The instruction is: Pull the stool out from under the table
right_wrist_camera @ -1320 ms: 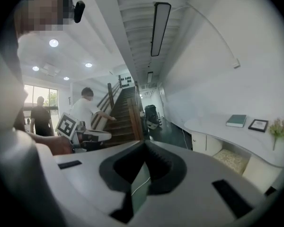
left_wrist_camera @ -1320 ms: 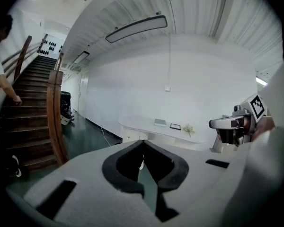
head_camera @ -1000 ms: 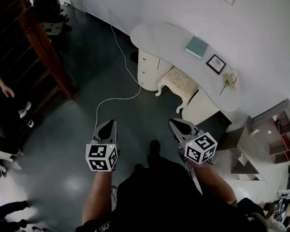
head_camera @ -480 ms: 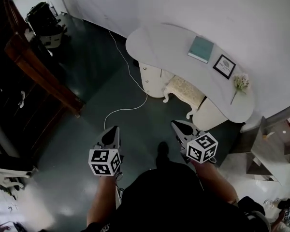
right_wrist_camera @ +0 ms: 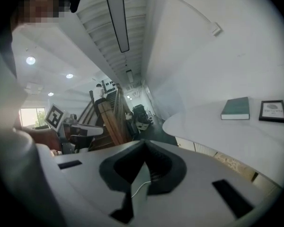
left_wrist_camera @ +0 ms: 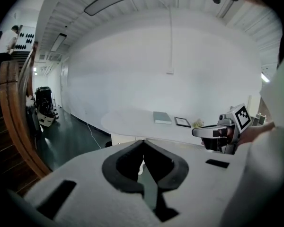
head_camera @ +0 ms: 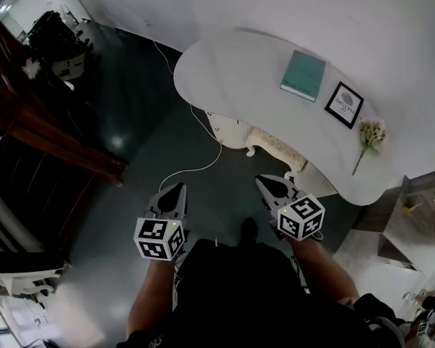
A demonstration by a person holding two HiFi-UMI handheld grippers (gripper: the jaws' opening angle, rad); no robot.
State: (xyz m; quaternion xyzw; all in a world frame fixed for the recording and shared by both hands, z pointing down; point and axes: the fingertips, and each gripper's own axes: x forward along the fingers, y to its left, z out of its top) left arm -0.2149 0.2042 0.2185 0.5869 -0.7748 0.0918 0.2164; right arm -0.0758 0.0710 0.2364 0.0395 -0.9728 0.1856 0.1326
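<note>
Cream-upholstered, the low stool (head_camera: 275,148) with curled white legs sits tucked under the near edge of the white curved table (head_camera: 225,71) at the frame's centre, with only its front strip showing. Its long axis runs from upper left to lower right along that edge, one long side turned toward the person. Below it, over the dark green floor (head_camera: 130,122), the left gripper (head_camera: 179,188) and right gripper (head_camera: 260,180) point toward the table, each with jaws pressed together on nothing, neither touching the stool.
</note>
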